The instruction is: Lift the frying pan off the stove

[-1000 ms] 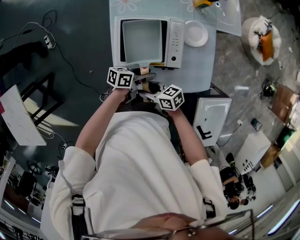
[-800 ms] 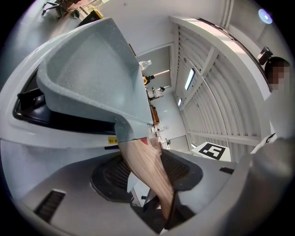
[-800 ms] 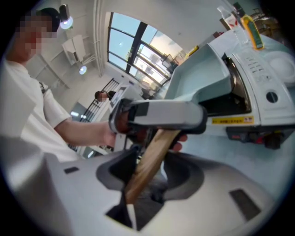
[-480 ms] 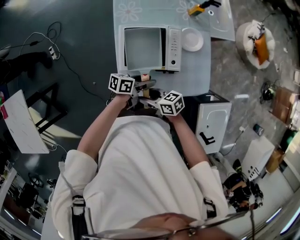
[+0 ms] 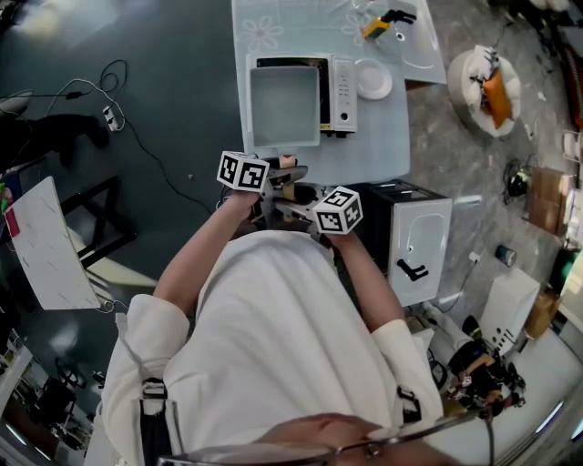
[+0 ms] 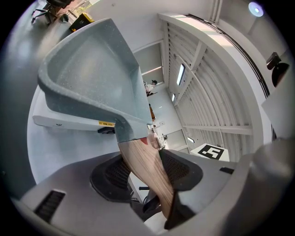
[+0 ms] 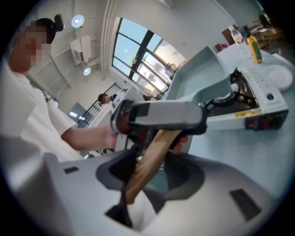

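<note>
A square grey frying pan (image 5: pixel 284 106) with a wooden handle (image 5: pixel 288 162) hangs over the white portable stove (image 5: pixel 342 88); the stove's dark top shows behind it. Both grippers grip the handle. My left gripper (image 5: pixel 271 178) is shut on it nearer the pan, my right gripper (image 5: pixel 297 193) is shut on it closer to my body. In the left gripper view the handle (image 6: pixel 146 168) runs between the pads up to the tilted pan (image 6: pixel 90 76), with the stove (image 6: pixel 69 122) below. The right gripper view shows the handle (image 7: pixel 148 165), the left gripper (image 7: pixel 161 115), the pan (image 7: pixel 203 73) and the stove (image 7: pixel 251 108).
The stove stands on a pale glass table (image 5: pixel 373 146). A white plate (image 5: pixel 373 79) lies right of the stove, a yellow and black tool (image 5: pixel 383 20) farther back. A white box-like unit (image 5: pixel 414 237) stands at my right. Cables (image 5: pixel 109 100) trail over the dark floor at left.
The pan has come toward me, and a strip of the stove's top now shows behind it. Both grippers keep their hold on the handle.
</note>
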The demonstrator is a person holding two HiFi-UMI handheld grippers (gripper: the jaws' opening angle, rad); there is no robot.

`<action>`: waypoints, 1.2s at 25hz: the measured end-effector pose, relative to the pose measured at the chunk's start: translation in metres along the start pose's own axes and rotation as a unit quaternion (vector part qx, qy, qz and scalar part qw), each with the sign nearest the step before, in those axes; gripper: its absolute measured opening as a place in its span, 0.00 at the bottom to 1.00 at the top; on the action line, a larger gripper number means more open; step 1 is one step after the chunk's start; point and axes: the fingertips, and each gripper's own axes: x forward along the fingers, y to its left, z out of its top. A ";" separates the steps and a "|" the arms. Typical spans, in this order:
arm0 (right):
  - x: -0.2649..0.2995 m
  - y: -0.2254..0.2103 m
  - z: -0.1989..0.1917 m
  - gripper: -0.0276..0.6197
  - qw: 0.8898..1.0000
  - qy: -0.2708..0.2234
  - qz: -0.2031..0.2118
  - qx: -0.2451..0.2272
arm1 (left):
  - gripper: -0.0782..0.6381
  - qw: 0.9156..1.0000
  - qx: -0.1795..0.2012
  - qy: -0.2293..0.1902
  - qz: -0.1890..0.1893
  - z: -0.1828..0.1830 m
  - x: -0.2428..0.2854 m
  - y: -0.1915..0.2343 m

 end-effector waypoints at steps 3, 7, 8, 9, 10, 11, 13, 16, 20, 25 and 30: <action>0.003 0.019 -0.008 0.36 1.000 -0.010 0.002 0.001 | 0.43 1.000 0.006 0.002 -0.001 -0.013 -0.012 -0.011; 0.005 0.042 -0.021 0.36 1.000 -0.018 0.001 -0.006 | 0.43 1.000 0.020 0.001 -0.004 -0.031 -0.027 -0.025; 0.005 0.047 -0.024 0.36 1.000 -0.019 0.000 -0.008 | 0.43 1.000 0.022 0.000 -0.006 -0.036 -0.030 -0.028; 0.006 0.053 -0.027 0.36 1.000 -0.021 -0.001 -0.009 | 0.43 1.000 0.023 0.000 -0.007 -0.040 -0.034 -0.032; 0.007 0.059 -0.030 0.36 1.000 -0.022 -0.001 -0.010 | 0.43 1.000 0.024 -0.001 -0.008 -0.044 -0.038 -0.035; 0.008 0.065 -0.033 0.36 1.000 -0.023 -0.002 -0.012 | 0.43 1.000 0.025 -0.002 -0.009 -0.049 -0.043 -0.039; 0.008 0.078 -0.040 0.36 1.000 -0.024 -0.002 -0.017 | 0.43 1.000 0.029 -0.004 -0.011 -0.058 -0.051 -0.048; 0.005 0.094 -0.049 0.36 0.999 -0.028 -0.006 -0.026 | 0.43 0.999 0.038 -0.002 -0.012 -0.071 -0.059 -0.060; 0.005 0.110 -0.058 0.36 0.999 -0.038 -0.012 -0.027 | 0.43 0.999 0.045 0.004 -0.014 -0.085 -0.067 -0.072; 0.001 0.129 -0.068 0.36 0.999 -0.049 -0.010 -0.022 | 0.43 0.999 0.049 0.010 -0.013 -0.101 -0.072 -0.084; -0.010 0.137 -0.072 0.37 0.998 -0.050 -0.008 -0.031 | 0.43 0.999 0.052 0.006 -0.014 -0.107 -0.069 -0.097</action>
